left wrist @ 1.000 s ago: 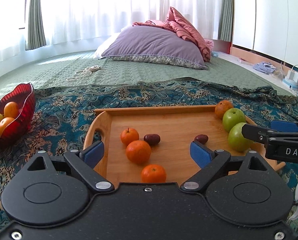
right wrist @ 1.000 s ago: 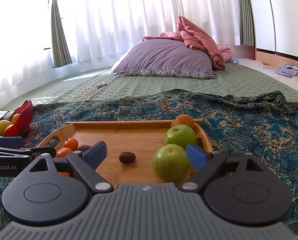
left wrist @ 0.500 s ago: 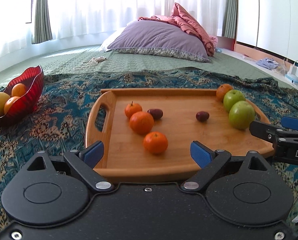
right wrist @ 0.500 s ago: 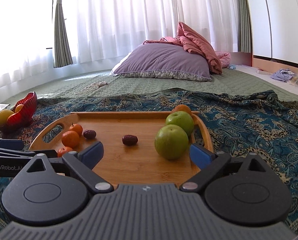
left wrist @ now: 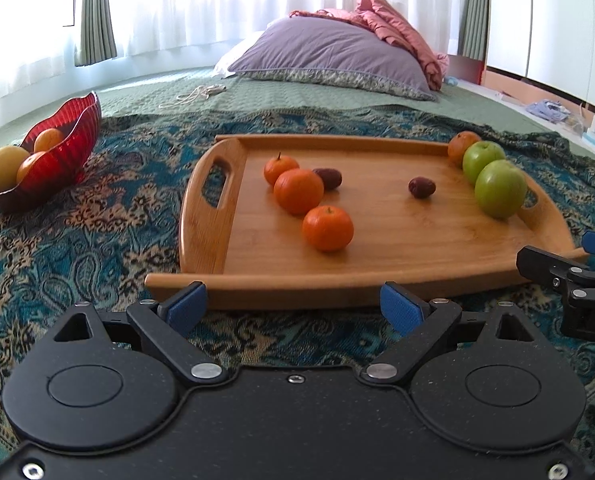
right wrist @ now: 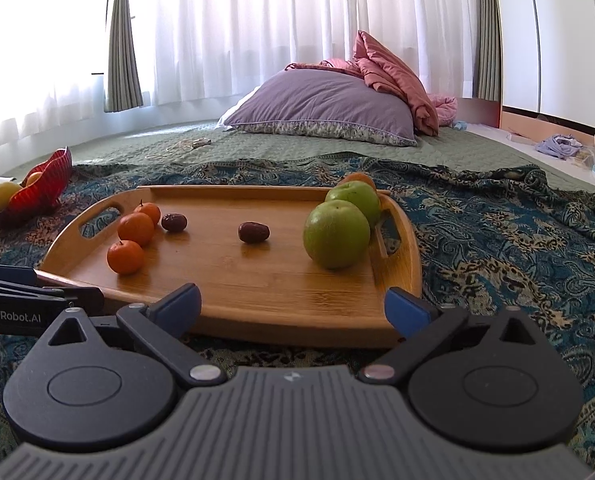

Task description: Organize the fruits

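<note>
Tray [left wrist: 377, 280] holds four oranges, two apples, two dates.

Left gripper [left wrist: 293, 306] open, pads just short of tray [left wrist: 417, 284] near rim. On tray: three tangerines [left wrist: 298, 191] left, two dates [left wrist: 421, 187] centre, two green apples [left wrist: 500, 188] and orange [left wrist: 459, 145] right. Red bowl [left wrist: 63, 152] with fruit far left. Right gripper [left wrist: 577, 264] at right edge.
</note>
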A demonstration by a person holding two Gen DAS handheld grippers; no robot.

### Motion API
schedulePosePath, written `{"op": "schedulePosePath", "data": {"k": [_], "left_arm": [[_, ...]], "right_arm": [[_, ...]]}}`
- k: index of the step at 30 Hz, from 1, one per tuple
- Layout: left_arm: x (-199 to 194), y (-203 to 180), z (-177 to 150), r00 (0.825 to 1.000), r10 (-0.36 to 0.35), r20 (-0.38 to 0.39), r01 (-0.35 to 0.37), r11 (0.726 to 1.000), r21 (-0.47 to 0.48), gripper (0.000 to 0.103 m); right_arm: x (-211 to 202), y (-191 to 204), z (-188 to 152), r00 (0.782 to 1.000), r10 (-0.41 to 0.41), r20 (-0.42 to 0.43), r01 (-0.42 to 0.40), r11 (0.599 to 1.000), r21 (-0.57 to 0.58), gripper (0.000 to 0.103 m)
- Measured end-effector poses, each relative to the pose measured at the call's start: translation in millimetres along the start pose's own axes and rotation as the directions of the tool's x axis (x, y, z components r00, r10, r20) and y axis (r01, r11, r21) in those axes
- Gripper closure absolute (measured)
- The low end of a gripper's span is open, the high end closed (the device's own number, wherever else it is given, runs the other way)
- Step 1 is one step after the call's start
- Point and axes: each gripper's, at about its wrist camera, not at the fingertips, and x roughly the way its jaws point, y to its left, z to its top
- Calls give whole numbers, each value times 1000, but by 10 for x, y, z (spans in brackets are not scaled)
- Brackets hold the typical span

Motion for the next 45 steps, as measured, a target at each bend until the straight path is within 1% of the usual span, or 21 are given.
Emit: {"op": "schedulePosePath", "data": {"k": [8,12,14,18,21,25,30,45], "left_arm": [[83,-20,-67,1000,11,-13,-11,1000,14,9],[135,-30,-108,1000,8,-29,-8,1000,10,9],[145,-33,-119,999,11,-30,-11,1000,13,7],[158,-37,-130,999,12,-34,-11,1000,9,6],[172,-22,-143,999,9,-34,-9,1000,-1,4],[189,-18,-155,999,12,-34,-12,1000,-2,0],[198,-22,-171,999,13,-31,-13,1000,-2,0],[214,-16,-178,999,12,-30,-12,1000,-2,0]], "right_arm": [[68,112,-110,999,-1,-32,-2,998,-63,0],[122,69,-116,998,9,-60,-11,999,-32,0],[133,46,-131,998,3,-64,-4,1000,-17,0],[134,84,-162,998,-2,-62,-1,999,-43,0],[161,105,-184,997,0,-77,-4,999,-52,0],[184,70,-187,996,7,-93,-10,999,-33,0],[248,52,-192,991,16,-134,-19,1000,-19,0],[244,73,-223,992,9,-125,-12,1000,-27,0]]}}
